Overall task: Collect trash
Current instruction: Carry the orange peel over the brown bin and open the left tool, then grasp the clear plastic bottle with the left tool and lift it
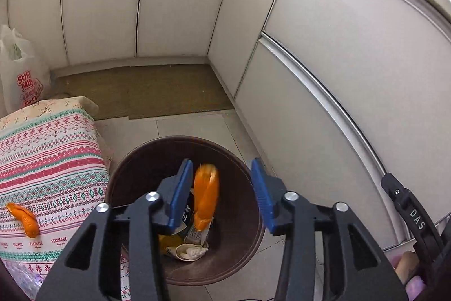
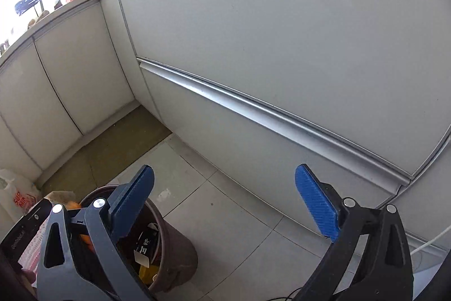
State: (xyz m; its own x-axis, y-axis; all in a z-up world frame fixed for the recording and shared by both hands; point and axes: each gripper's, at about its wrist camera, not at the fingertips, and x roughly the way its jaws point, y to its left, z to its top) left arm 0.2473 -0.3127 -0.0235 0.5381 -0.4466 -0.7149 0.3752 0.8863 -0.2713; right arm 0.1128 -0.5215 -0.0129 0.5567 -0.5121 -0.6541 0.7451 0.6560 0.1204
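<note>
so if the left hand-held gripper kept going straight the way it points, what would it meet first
Probably the orange peel, blurred between the open pads of the left hand-held gripper over the brown bin. Past that, the trash at the bin's bottom. Depth is hard to judge.

bin (image 1: 132, 177) right of table (image 1: 48, 160); peel (image 1: 24, 219) on table

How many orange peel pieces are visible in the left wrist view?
2. One orange peel piece is between the open left gripper pads, over the brown trash bin; the other peel lies on the patterned cloth. More may be hidden in the bin.
</note>
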